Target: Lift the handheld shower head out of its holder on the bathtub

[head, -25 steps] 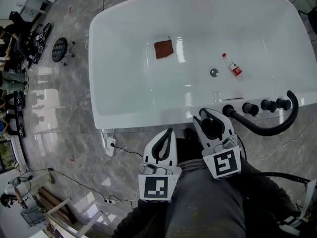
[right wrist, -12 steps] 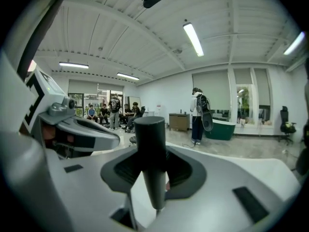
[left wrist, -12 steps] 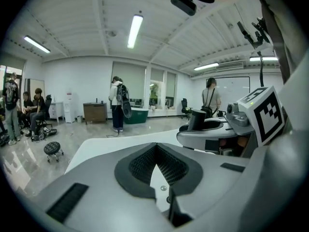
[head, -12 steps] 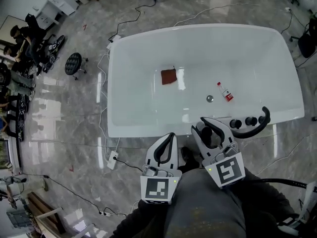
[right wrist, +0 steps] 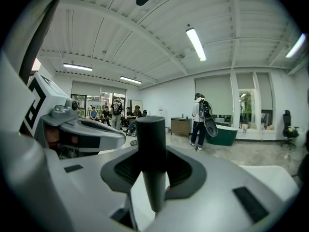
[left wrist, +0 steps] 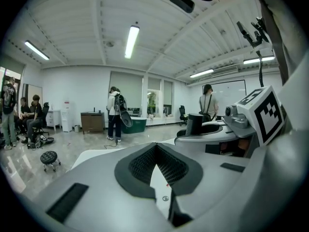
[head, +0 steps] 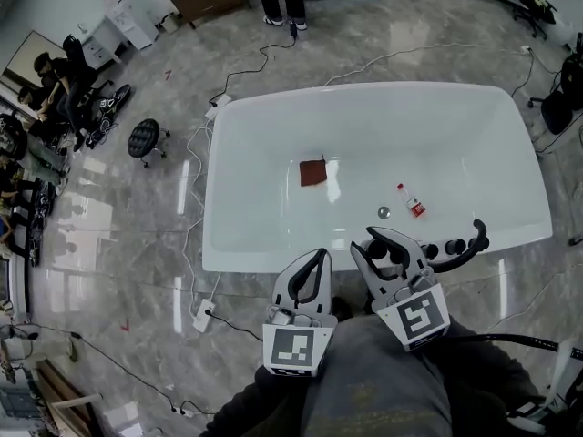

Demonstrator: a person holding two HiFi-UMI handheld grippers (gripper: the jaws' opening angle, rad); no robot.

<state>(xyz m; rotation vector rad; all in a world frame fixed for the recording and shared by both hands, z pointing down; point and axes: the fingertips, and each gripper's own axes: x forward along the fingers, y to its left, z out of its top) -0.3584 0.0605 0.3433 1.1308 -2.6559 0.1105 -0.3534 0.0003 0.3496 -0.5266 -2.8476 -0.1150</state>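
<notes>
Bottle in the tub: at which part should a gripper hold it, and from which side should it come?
Grip the bottle across the middle of its body, between the cap and the red label, coming straight down from above. It lies on its side, slanted, on the tub floor, so the jaws should close across its narrow width. The tub walls would likely hinder a sideways approach.

Two tools (head: 317,257) (head: 386,242); one each: bathtub (head: 264,260), shower head (right wrist: 151,149), bottle (head: 411,200), cloth (head: 312,172)
</notes>
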